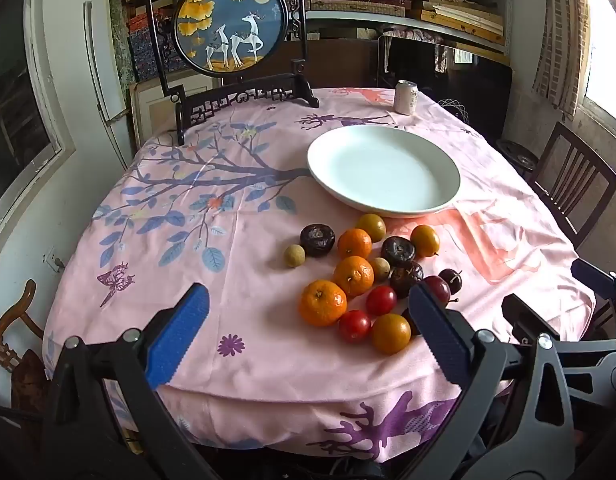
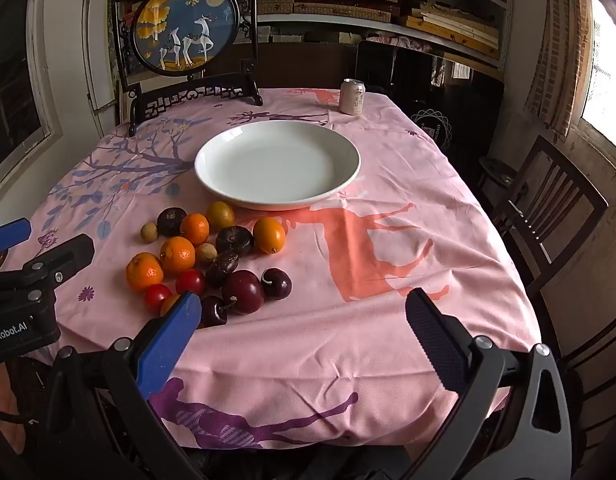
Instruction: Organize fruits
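Fruit cluster (image 1: pixel 363 276) on pink printed tablecloth (image 1: pixel 244 240), lying just on the near side of the white plate (image 1: pixel 383 170), which holds nothing. Long axis of the cluster runs obliquely, from its near-left end to its far-right end closest to the plate rim. Contents: three mandarins, the nearest (image 1: pixel 322 303) farthest from the plate, the next (image 1: pixel 353 276) and the third (image 1: pixel 354 243) stepping toward it; two small red tomatoes (image 1: pixel 381 300); dark red plums (image 2: pixel 243 286) on the side away from the mandarins, one with its stem pointing toward the plate (image 2: pixel 276 283); dark wrinkled fruits (image 1: pixel 317 239); yellow-orange round fruits, one touching the plate's near rim (image 1: pixel 371 227); two small tan longans (image 1: pixel 294 255). Left gripper (image 1: pixel 308 334), blue pads, jaws spread wide, holding nothing; nearest mandarin and tomatoes sit just beyond and between its fingers, plate well past them. Right gripper (image 2: pixel 304 332), jaws likewise spread wide and empty, positioned to the plum side of the cluster; its left finger overlaps the near edge of the fruit in view, with bare cloth between the fingers. Drink can (image 2: pixel 352 97) upright beyond the plate's far side; round deer screen (image 1: pixel 232 24) standing beyond the plate, far left.
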Action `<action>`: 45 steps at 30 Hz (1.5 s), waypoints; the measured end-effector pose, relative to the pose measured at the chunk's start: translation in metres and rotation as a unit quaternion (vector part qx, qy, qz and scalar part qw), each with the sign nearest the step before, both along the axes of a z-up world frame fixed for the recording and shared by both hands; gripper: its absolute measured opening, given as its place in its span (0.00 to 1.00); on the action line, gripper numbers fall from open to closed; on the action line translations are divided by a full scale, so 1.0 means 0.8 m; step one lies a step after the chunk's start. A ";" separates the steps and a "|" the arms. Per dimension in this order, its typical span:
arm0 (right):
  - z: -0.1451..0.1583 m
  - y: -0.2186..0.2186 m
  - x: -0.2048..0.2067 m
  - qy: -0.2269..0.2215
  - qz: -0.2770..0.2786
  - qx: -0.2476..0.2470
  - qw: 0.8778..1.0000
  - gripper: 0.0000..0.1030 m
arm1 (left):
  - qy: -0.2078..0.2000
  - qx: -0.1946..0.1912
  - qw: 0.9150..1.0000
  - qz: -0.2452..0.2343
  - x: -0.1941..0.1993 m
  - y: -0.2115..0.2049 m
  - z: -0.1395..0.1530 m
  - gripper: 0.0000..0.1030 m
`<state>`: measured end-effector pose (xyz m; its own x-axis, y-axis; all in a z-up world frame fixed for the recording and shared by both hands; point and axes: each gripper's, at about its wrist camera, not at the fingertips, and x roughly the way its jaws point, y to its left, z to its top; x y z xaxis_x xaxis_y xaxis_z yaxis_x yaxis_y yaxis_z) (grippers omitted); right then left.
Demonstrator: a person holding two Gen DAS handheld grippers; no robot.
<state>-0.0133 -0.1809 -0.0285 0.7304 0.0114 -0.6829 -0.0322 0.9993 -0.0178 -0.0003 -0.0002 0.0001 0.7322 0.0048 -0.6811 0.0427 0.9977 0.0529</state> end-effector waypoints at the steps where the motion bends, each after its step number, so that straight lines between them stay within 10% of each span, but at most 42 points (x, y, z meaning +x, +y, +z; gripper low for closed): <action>1: 0.000 0.000 0.000 0.000 0.000 0.000 1.000 0.99 | 0.001 0.001 1.000 0.000 0.000 0.000 0.000 0.98; 45: 0.000 0.004 0.001 0.002 0.003 -0.004 1.000 0.99 | 0.011 -0.005 1.000 -0.001 0.001 -0.001 -0.008 0.98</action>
